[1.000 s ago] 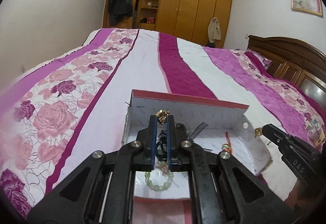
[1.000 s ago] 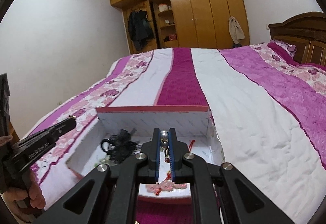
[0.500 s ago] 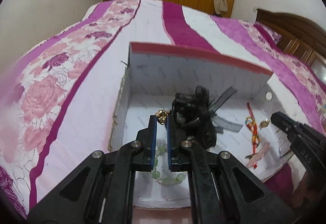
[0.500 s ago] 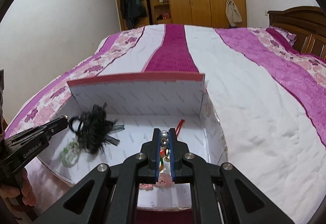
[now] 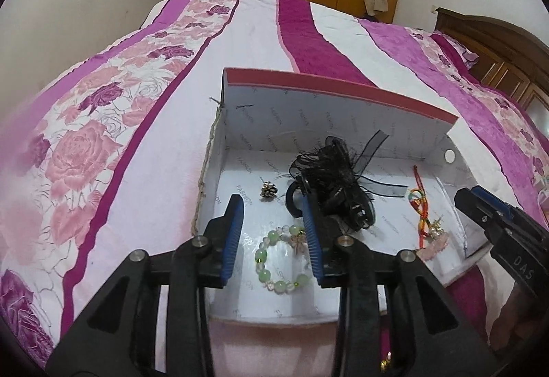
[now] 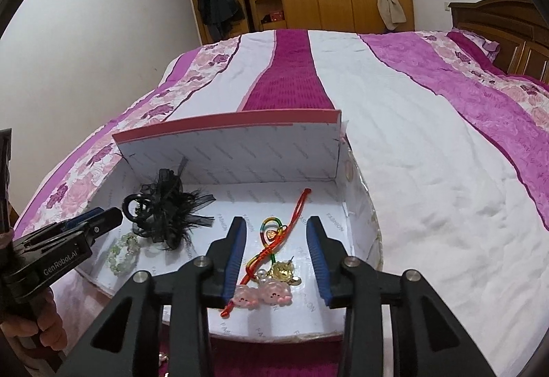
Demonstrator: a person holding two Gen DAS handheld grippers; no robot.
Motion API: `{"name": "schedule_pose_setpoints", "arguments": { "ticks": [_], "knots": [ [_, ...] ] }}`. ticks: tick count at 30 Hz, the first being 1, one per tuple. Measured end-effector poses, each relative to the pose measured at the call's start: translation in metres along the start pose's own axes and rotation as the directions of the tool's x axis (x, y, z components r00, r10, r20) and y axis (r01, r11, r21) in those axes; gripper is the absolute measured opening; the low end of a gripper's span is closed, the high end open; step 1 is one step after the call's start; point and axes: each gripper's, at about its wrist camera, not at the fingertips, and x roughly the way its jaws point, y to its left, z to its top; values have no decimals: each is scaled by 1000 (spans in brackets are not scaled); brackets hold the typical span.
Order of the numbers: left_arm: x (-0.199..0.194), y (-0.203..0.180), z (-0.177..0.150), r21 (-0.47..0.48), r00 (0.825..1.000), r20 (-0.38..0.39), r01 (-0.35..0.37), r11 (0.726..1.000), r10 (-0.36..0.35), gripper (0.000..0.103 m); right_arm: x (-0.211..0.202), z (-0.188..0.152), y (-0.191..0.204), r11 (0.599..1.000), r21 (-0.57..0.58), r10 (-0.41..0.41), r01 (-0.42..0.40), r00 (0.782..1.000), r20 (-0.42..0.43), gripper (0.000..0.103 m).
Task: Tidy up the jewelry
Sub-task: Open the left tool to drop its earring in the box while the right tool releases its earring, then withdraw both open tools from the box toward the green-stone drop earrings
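From the left wrist, the left tool (image 5: 274, 233) is opening with nothing gripped. Just ahead of its tips a gold earring (image 5: 268, 189) lies in the box (image 5: 336, 92); a green bracelet (image 5: 279, 262) lies below, between its fingers.

From the right wrist, the right tool (image 6: 278, 250) is opening too, empty, over a red cord (image 6: 274, 246) and pink charms (image 6: 262, 293). Most pieces seem boxed already.
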Motion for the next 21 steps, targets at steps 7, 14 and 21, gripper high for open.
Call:
{"name": "schedule_pose_setpoints", "arguments": {
  "ticks": [7,14,21],
  "knots": [
    [-26,-3,1,4,999,45,16,1000,-16,34,-22,3,5,999,12,32,-32,999,35,49],
    [-53,-5,-3,4,995,93,25,1000,-25,37,-56,-1,10,998,24,57,-60,994,94,52],
    [-79,-8,-8,35,988,152,12,999,-17,40,-76,-6,13,997,30,68,-72,990,120,53]
  ]
}}
